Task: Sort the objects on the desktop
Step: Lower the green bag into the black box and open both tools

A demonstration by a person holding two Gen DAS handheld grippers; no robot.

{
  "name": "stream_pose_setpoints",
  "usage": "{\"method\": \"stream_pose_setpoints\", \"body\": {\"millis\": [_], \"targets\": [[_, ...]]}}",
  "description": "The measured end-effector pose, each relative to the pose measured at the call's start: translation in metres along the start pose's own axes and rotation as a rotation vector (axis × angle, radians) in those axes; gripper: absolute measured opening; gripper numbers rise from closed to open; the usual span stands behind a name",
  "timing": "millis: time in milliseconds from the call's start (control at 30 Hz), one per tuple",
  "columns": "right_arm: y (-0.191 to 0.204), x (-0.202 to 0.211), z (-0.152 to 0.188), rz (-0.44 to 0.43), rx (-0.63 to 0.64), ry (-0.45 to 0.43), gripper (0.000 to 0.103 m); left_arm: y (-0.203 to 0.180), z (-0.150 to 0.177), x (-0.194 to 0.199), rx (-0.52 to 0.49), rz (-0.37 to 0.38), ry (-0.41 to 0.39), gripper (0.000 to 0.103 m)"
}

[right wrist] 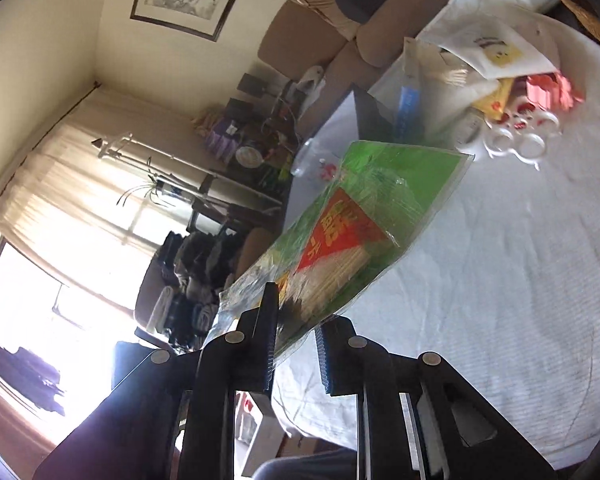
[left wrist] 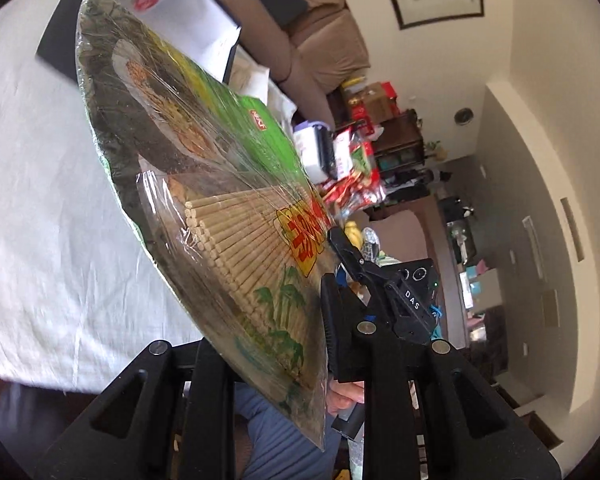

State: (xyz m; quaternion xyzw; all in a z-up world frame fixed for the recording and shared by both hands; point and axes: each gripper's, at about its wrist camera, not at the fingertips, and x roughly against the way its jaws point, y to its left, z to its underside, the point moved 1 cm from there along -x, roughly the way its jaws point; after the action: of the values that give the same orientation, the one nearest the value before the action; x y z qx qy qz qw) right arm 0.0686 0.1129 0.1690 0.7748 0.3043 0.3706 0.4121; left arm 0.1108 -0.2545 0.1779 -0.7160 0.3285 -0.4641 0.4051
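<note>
A flat green plastic-wrapped packet holding a bamboo sushi mat (left wrist: 220, 184) is held up in the air over the white tablecloth (left wrist: 32, 184). My left gripper (left wrist: 276, 364) is shut on its near edge. The right gripper (left wrist: 342, 244) shows in the left wrist view at the packet's far side. In the right wrist view the same packet (right wrist: 364, 224) runs away from my right gripper (right wrist: 296, 354), whose fingers (right wrist: 270, 316) close on its near corner.
A black box with a white inside (left wrist: 204, 36) stands at the table's far end. A pile of bags, packets and a white ring holder (right wrist: 516, 136) lies on the table (right wrist: 500, 280). A sofa (left wrist: 320, 48) and cluttered shelves stand beyond.
</note>
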Motion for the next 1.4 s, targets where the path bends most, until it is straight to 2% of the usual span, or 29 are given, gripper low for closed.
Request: {"method": "stream_pose_setpoints", "body": {"millis": [67, 167, 333, 467, 567, 667, 767, 833, 933, 1000, 1100, 1200, 1367, 1400], "targets": [[0.011, -0.021, -0.018, 0.002, -0.003, -0.029, 0.017, -0.002, -0.038, 0.006, -0.014, -0.023, 0.007, 0.022], [0.022, -0.063, -0.044, 0.015, -0.014, -0.075, 0.017, -0.002, -0.096, 0.012, -0.042, -0.104, 0.011, 0.027], [0.016, -0.136, -0.082, 0.01, -0.075, -0.154, 0.017, 0.007, -0.194, 0.012, -0.085, -0.207, 0.036, 0.029], [0.005, -0.185, -0.099, 0.057, -0.098, -0.199, 0.017, 0.045, -0.257, 0.002, -0.055, -0.228, 0.082, 0.031], [-0.002, -0.22, -0.097, 0.108, -0.081, -0.173, 0.018, 0.086, -0.286, -0.003, -0.021, -0.28, 0.095, 0.034], [-0.007, -0.249, -0.086, 0.171, -0.061, -0.129, 0.019, 0.127, -0.294, -0.007, 0.008, -0.352, 0.117, 0.039], [-0.012, -0.267, -0.073, 0.242, -0.026, -0.048, 0.022, 0.149, -0.279, -0.01, 0.006, -0.45, 0.148, 0.046], [-0.002, -0.271, -0.069, 0.278, 0.038, 0.018, 0.033, 0.148, -0.269, -0.005, -0.001, -0.464, 0.155, 0.048], [0.003, -0.268, -0.062, 0.289, 0.051, 0.148, 0.039, 0.141, -0.255, 0.005, -0.045, -0.514, 0.168, 0.048], [0.009, -0.262, -0.057, 0.341, 0.128, 0.196, 0.04, 0.134, -0.248, 0.009, -0.082, -0.567, 0.182, 0.047], [0.011, -0.254, -0.052, 0.399, 0.217, 0.219, 0.04, 0.129, -0.244, 0.007, -0.099, -0.634, 0.195, 0.049], [0.012, -0.252, -0.051, 0.435, 0.236, 0.242, 0.041, 0.132, -0.242, 0.001, -0.096, -0.718, 0.22, 0.046], [0.043, -0.218, -0.048, 0.439, 0.367, 0.173, 0.041, 0.113, -0.233, 0.005, -0.165, -0.811, 0.214, 0.047], [0.046, -0.214, -0.049, 0.441, 0.382, 0.163, 0.044, 0.11, -0.232, 0.008, -0.167, -0.81, 0.204, 0.047]]}}
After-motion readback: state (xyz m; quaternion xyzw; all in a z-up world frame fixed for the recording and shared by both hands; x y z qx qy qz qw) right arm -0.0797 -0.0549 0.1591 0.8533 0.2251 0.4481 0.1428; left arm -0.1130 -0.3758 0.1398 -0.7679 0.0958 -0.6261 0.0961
